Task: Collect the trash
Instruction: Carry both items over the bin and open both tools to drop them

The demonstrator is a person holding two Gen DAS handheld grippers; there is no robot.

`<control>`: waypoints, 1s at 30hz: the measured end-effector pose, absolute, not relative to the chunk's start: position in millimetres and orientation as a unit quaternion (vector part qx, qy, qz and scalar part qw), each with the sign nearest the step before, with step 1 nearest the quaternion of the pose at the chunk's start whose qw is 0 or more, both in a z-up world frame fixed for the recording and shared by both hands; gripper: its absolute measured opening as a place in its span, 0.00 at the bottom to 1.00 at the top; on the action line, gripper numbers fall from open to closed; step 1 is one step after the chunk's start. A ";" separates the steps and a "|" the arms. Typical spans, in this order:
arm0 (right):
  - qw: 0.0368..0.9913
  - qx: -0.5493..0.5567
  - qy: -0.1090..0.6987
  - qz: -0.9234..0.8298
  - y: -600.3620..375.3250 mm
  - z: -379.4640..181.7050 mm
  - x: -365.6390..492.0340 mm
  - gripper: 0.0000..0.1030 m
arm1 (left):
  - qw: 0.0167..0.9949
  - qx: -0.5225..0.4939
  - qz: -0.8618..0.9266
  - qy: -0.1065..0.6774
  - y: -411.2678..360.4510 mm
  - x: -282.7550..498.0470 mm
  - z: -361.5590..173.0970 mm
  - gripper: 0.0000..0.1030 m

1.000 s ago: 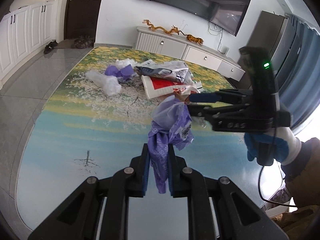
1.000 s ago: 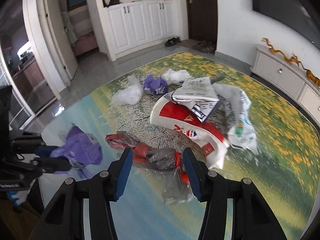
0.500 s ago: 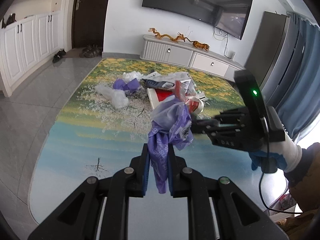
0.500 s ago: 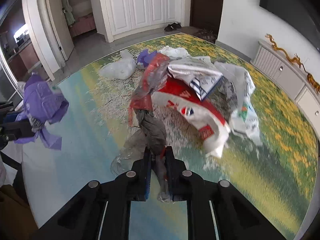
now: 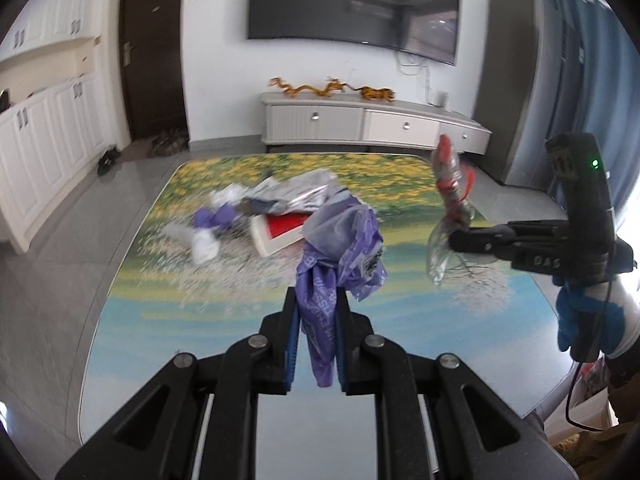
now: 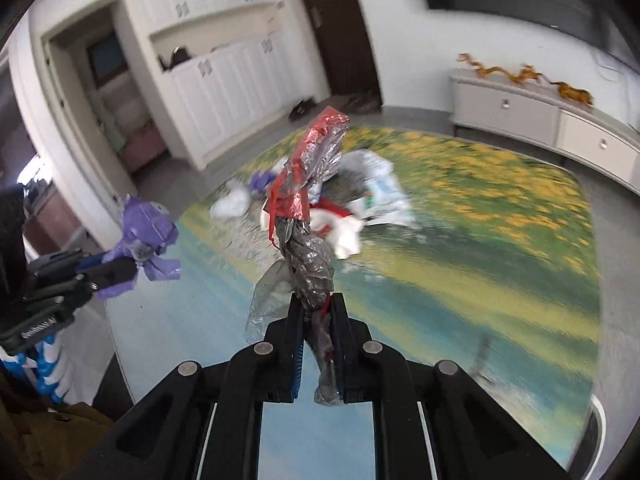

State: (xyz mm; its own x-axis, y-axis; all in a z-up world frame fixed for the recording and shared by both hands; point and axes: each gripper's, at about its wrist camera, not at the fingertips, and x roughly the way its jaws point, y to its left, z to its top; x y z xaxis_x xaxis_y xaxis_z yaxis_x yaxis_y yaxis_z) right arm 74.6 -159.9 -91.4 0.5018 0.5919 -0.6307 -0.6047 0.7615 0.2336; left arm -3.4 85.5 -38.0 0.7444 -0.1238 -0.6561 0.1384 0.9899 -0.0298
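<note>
The left tongs squeeze a purple bag; the right tongs squeeze a red wrapper. More trash waits on the table.

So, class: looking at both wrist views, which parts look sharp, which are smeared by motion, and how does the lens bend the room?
Left wrist view: the purple bag is fairly sharp, the trash pile smeared, and the door frame bows. Right wrist view: the red and clear wrapper is crisp, the printed table top streaks heavily, and the cabinets curve towards dark corners.
</note>
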 end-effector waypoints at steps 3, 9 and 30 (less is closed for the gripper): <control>0.885 0.021 0.345 0.312 -200.6 -79.7 64.5 0.12 | 0.932 0.033 -0.092 0.348 61.9 2.1 -35.1 0.14; 0.908 0.068 0.337 0.239 -285.8 -80.4 51.0 0.11 | 0.924 0.079 -0.138 0.348 8.0 16.0 -33.5 0.14; 0.861 0.203 0.467 0.002 -492.1 -233.3 57.6 0.14 | 0.828 0.173 -0.317 0.428 -262.0 113.9 -92.8 0.14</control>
